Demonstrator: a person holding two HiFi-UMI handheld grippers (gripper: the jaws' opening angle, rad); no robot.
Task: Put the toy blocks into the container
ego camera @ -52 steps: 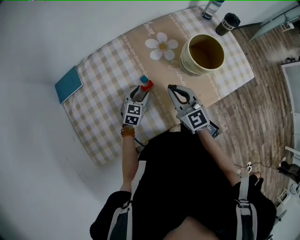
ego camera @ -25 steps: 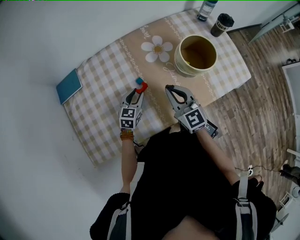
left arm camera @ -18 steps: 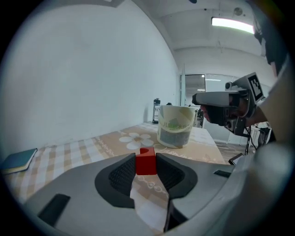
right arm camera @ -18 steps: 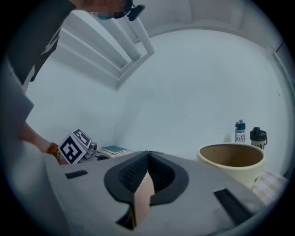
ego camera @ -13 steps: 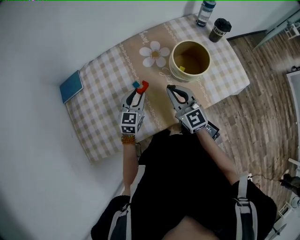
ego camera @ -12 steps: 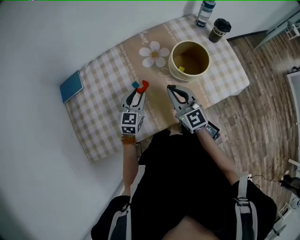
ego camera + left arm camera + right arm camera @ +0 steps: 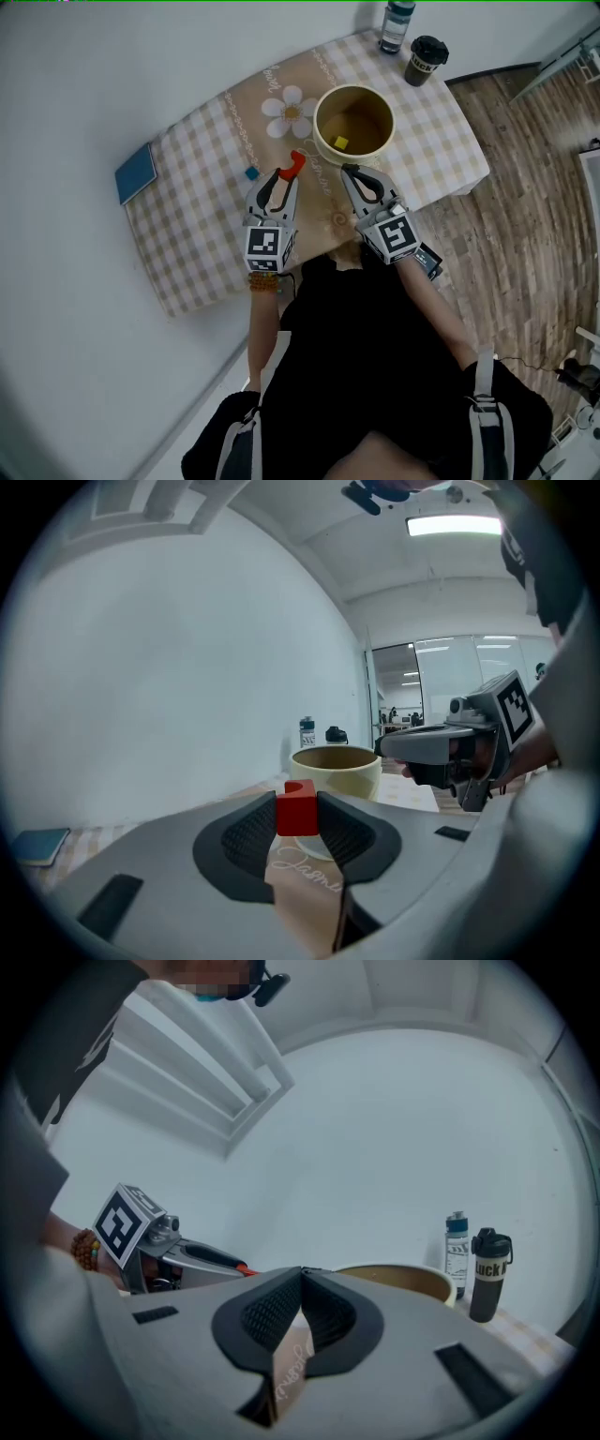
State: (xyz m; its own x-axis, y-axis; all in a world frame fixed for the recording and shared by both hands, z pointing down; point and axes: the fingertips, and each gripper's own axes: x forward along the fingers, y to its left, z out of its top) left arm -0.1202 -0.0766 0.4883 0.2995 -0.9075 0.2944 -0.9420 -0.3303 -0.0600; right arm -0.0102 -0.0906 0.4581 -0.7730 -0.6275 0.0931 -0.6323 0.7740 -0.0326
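1 camera overhead, steeply downward; 2 low, level, near the container [image 7: 336, 772], common to all 3

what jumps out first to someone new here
The red block clamped in the left gripper, in the air close beside the cream container. A yellow block lies inside the container, and a small blue block sits on the checked cloth left of that gripper.

On the desk [image 7: 197, 216], the container [image 7: 323, 148] holds a toy block [image 7: 342, 142]. A loose block [image 7: 251, 172] lies to its left, with a bottle [image 7: 397, 23] and a tumbler [image 7: 425, 58] behind it.
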